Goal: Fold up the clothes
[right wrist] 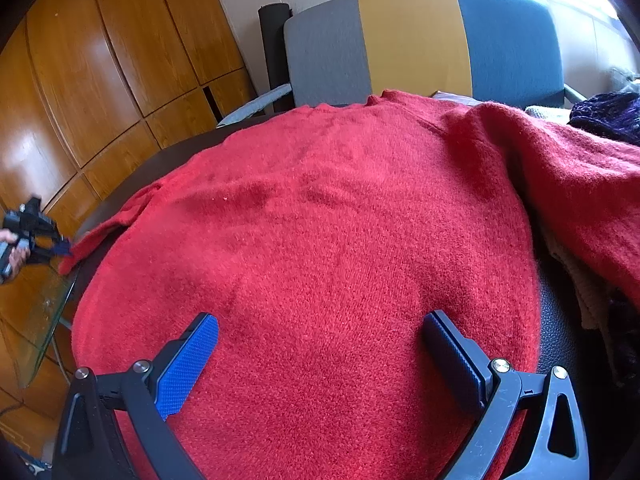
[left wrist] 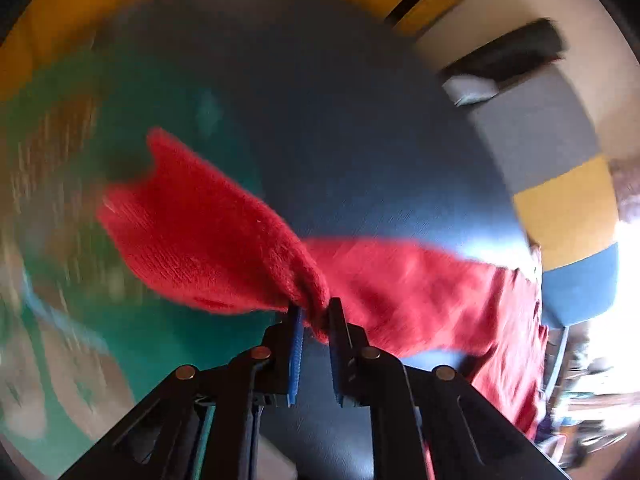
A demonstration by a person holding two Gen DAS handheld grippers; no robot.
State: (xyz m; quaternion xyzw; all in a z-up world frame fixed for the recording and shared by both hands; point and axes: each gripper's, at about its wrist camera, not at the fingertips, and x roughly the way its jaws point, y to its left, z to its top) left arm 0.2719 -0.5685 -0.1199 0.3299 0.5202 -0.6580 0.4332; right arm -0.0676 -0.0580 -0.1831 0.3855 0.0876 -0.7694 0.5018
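A red knit sweater lies spread over a dark table. Its right sleeve is folded in over the body. My left gripper is shut on the end of the left sleeve and holds it out past the table's left side; it also shows in the right wrist view. The left wrist view is blurred by motion. My right gripper is open and empty, just above the sweater's lower body, its fingers spread wide.
A grey, yellow and blue chair stands behind the table. Wooden cupboards fill the left. Other clothes are piled at the right. A glass surface sits low at the left, over a green patterned rug.
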